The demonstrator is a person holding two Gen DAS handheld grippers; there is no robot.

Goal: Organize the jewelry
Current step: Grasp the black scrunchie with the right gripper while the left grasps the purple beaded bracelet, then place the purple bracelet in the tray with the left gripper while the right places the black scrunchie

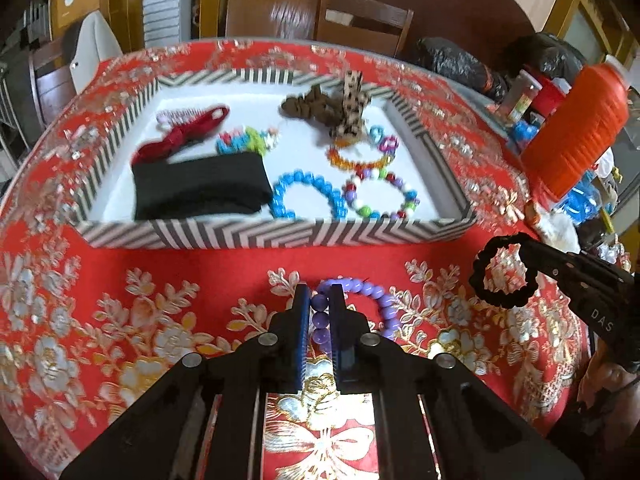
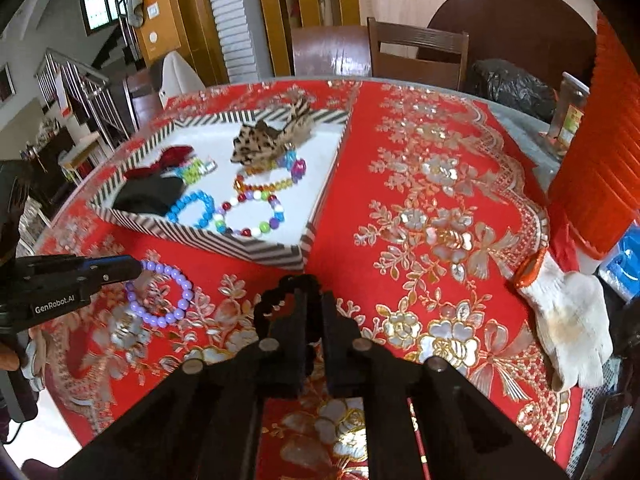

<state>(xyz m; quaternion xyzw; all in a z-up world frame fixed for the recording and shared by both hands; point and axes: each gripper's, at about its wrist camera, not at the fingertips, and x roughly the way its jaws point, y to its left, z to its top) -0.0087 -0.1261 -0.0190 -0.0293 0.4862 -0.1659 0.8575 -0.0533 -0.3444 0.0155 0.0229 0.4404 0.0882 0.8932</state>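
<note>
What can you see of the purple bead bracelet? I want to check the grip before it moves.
The purple bead bracelet is a ring of glossy round lilac beads, plastic by the look. The left gripper is shut on one side of it, beads pinched between blue pads. The loop hangs open over the red floral tablecloth, short of the striped tray.
</note>
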